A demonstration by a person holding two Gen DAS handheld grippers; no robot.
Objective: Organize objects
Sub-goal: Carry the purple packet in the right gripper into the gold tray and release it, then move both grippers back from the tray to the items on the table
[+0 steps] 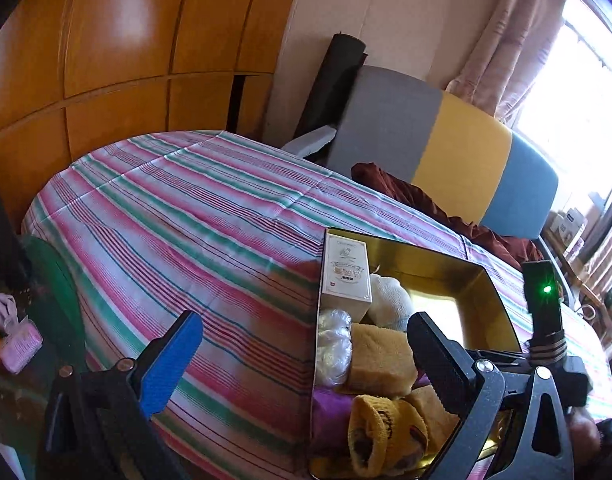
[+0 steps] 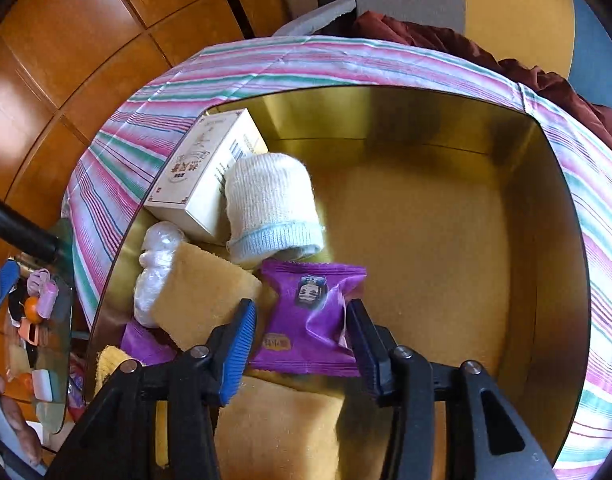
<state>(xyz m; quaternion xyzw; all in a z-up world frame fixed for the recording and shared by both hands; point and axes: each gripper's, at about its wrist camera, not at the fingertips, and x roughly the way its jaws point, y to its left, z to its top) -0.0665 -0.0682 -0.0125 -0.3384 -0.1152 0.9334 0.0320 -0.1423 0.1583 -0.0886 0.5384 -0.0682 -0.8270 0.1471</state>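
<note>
A gold metal tin [image 2: 545, 208] sits on a striped bedspread [image 1: 178, 216]; it also shows in the left wrist view [image 1: 493, 292]. Inside lie a cream box [image 2: 202, 176], a white sock with a blue cuff [image 2: 270, 208], yellow cloths [image 2: 202, 300], a clear plastic bundle [image 2: 154, 264] and a purple snack packet [image 2: 309, 316]. My right gripper [image 2: 302, 344] is over the tin, its jaws closed on the purple packet's sides. My left gripper [image 1: 306, 348] is open and empty, above the bed at the tin's left edge.
A wooden wardrobe [image 1: 126, 40] stands behind the bed. A grey, yellow and blue headboard [image 1: 457, 148] and dark red bedding [image 1: 425, 200] lie at the far side. A glass side table [image 2: 46, 344] at the left holds small pink items and an orange.
</note>
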